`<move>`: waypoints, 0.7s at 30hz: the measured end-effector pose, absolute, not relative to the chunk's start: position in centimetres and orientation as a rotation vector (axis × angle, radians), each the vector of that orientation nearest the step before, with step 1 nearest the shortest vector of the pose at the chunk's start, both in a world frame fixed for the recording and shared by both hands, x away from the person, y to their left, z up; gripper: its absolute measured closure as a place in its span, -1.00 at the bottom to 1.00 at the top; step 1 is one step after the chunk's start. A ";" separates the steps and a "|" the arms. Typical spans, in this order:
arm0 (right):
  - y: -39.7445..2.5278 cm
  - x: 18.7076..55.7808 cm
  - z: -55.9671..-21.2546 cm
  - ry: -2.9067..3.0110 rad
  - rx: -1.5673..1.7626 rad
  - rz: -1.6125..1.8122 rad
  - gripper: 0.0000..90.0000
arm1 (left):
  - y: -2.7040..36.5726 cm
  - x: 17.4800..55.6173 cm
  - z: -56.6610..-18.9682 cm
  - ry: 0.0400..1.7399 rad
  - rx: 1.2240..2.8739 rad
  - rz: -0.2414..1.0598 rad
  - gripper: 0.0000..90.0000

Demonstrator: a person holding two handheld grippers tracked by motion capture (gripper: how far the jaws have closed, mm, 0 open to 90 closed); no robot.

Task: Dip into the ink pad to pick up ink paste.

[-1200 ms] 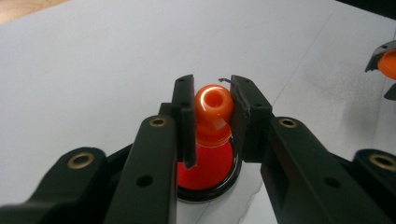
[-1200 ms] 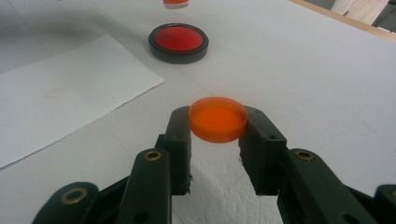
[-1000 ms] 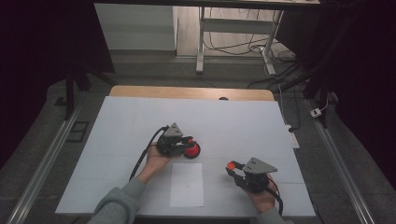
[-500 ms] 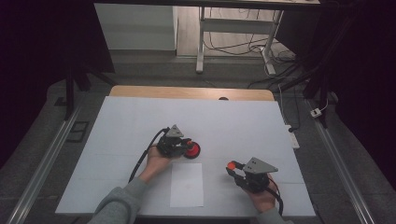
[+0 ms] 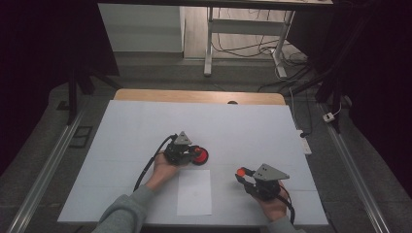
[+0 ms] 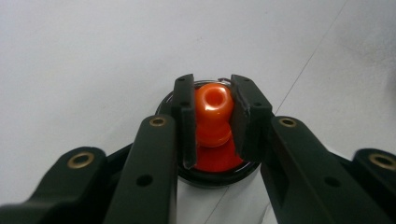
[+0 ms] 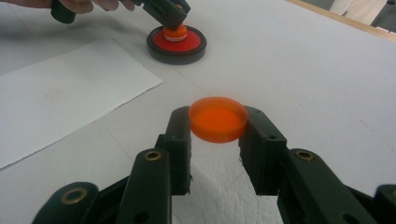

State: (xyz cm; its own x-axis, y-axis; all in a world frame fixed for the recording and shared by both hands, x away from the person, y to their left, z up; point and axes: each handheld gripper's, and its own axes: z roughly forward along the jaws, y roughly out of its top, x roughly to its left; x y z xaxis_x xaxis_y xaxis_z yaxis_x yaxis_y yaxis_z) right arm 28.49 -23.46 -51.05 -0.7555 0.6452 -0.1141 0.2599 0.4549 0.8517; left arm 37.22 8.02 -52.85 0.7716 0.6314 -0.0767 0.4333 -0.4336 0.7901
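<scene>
Nearest to you, your right gripper (image 5: 241, 174) sits low on the white table covering (image 5: 243, 126), its two black jaws pinching a flat round translucent orange disc (image 7: 218, 118) by its edge and holding it just clear of the surface; in the high view that disc (image 5: 240, 172) shows as a small orange spot at the gripper's front, left of its grey three-cornered plate. Just left of it lies a plain white sheet of paper (image 5: 195, 191), flat on the covering between your two hands, with a faint mark near its middle. Beyond the sheet's far edge, your left gripper (image 6: 212, 112) is closed on the glossy orange knob (image 6: 213, 112) that stands upright in the middle of a round red pad ringed in black (image 5: 200, 155), which rests flat on the table; the right gripper view shows the same pad (image 7: 177, 43) with your left gripper (image 7: 168, 14) coming down on it from above. The covering is pale, smooth and faintly creased, with a line running across it. At its far edge a strip of bare wooden tabletop (image 5: 199, 96) shows. Past that the room is dim: a grey floor, a white metal table frame (image 5: 210, 43) and loose black cables (image 5: 248, 48) trailing around it.
</scene>
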 end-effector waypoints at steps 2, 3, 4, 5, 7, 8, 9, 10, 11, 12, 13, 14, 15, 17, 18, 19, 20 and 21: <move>-23.4 28.5 -51.1 2.285 0.760 1.231 0.44 | 8.0 37.2 -52.9 0.790 2.095 0.290 0.61; -23.4 28.4 -51.0 2.285 0.760 1.225 0.44 | 8.0 37.2 -52.9 0.789 2.095 0.293 0.61; -23.3 28.4 -51.0 2.285 0.759 1.230 0.44 | 8.0 37.2 -52.9 0.790 2.096 0.296 0.61; -23.3 28.4 -51.0 2.284 0.758 1.230 0.44 | 7.9 37.1 -52.9 0.789 2.097 0.303 0.61; -23.3 28.4 -51.0 2.285 0.757 1.229 0.44 | 7.8 37.1 -52.9 0.793 2.097 0.310 0.61; -23.3 28.4 -51.1 2.285 0.758 1.229 0.44 | 7.8 37.0 -52.9 0.793 2.097 0.313 0.61; -23.3 28.4 -51.1 2.285 0.757 1.236 0.44 | 7.8 37.0 -52.9 0.792 2.097 0.314 0.61; -23.3 28.4 -51.1 2.285 0.757 1.230 0.44 | 7.8 37.0 -53.0 0.793 2.095 0.314 0.61; -23.3 28.4 -51.1 2.287 0.755 1.232 0.44 | 7.8 37.0 -53.0 0.793 2.092 0.311 0.61; -23.3 28.4 -51.1 2.286 0.755 1.234 0.44 | 7.9 37.1 -53.0 0.792 2.092 0.310 0.61; -23.3 28.4 -51.1 2.286 0.755 1.234 0.44 | 7.9 37.1 -53.0 0.793 2.090 0.308 0.61; -23.3 28.4 -51.1 2.286 0.757 1.227 0.44 | 7.9 37.0 -53.0 0.792 2.089 0.310 0.61; -23.3 28.5 -51.1 2.286 0.756 1.233 0.44 | 7.9 37.0 -53.0 0.792 2.088 0.312 0.61; -23.3 28.5 -51.1 2.286 0.757 1.232 0.44 | 7.9 37.0 -53.1 0.791 2.088 0.312 0.62; -23.3 28.5 -51.1 2.287 0.758 1.227 0.44 | 7.9 37.0 -53.1 0.790 2.087 0.312 0.62; -23.3 28.4 -51.1 2.287 0.757 1.225 0.44 | 7.9 37.0 -53.1 0.790 2.086 0.311 0.62; -23.3 28.4 -51.1 2.287 0.754 1.233 0.44 | 7.9 37.0 -53.1 0.789 2.085 0.311 0.62; -23.3 28.4 -51.1 2.287 0.754 1.233 0.44 | 7.9 37.0 -53.1 0.789 2.085 0.310 0.62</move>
